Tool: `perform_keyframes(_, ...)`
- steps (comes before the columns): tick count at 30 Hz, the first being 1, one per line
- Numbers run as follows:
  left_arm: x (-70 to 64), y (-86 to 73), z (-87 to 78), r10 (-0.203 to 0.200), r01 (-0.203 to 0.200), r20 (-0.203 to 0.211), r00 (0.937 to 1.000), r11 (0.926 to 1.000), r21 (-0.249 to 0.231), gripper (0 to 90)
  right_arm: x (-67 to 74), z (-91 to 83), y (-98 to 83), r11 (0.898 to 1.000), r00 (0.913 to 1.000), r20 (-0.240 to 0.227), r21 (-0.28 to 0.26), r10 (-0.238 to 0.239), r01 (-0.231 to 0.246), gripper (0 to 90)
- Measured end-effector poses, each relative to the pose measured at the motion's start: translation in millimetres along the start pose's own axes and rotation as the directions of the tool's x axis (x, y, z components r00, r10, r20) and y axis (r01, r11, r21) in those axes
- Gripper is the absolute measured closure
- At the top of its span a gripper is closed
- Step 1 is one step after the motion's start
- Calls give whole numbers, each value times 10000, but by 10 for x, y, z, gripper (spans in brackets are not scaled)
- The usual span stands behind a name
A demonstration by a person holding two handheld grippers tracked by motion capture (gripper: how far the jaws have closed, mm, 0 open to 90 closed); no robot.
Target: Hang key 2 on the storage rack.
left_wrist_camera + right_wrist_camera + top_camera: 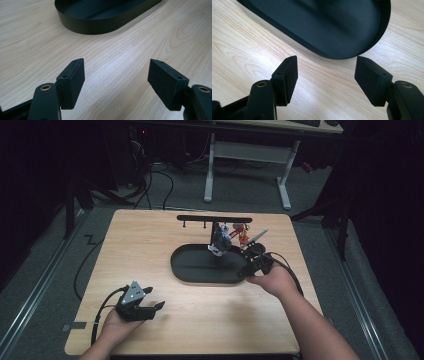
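Tray: a black oval tray (200, 270) with a low upright wall lies on the table, a little right of the table's middle. Its floor is dark and bare where it can be seen. In the left gripper view (100, 23) its rounded end and outer wall sit at the top of the frame; in the right gripper view (337, 27) its rounded end sits just ahead of the jaws.

Stand: a black T-shaped stand (207, 219) rises at the far edge of the tray, with a flat horizontal bar on top.

Hanging items: a cluster of small objects (227, 239), white, dark, red and orange, is gathered below the bar's right half, above the far right part of the tray. The single items are too small to identify.

Right gripper: the right gripper (250, 269) is held at the tray's right end, its tips at or just over the rim. Its jaws stand wide apart with nothing between them, over bare wood near the tray wall (325, 67).

Left gripper: the left gripper (155, 305) is near the front left of the table, well apart from the tray, with a grey plate on top. Its jaws are spread wide and hold nothing (116, 72).

Table: a light wood table (150, 235) on a grey floor.

Background: a white-legged desk (250, 155) stands beyond the table.
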State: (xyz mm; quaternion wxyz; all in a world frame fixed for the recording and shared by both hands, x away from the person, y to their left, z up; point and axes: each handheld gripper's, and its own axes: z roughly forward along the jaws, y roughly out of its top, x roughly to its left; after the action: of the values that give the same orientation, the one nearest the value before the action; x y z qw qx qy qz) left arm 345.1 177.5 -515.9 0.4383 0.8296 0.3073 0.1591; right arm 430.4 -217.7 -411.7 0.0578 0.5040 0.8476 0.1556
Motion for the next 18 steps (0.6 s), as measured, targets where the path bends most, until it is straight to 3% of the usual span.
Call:
perform_keyframes(3,-2,0,3,9,-9,-1,10000,10000,14,303,-8,51,-164,9981,10000,-65,-609,43,-47,355)
perform_keyframes(4,-3,-1,4,4,-4,-2,10000,10000,13,302,-4,69,-218,9966,9999,76,-811,-139,144,355)
perform_keyframes(9,-1,0,11,-25,25,48,10000,10000,31,302,58,174,-509,9796,9990,29,-1964,-440,437,345)
perform_keyframes(12,0,2,11,-60,60,93,9999,10000,52,302,75,232,-681,9585,9987,96,-2805,-497,504,339)
perform_keyframes(18,-6,1,9,-88,88,140,9999,10000,0,304,69,348,-1070,8885,9961,676,-4515,-574,818,343)
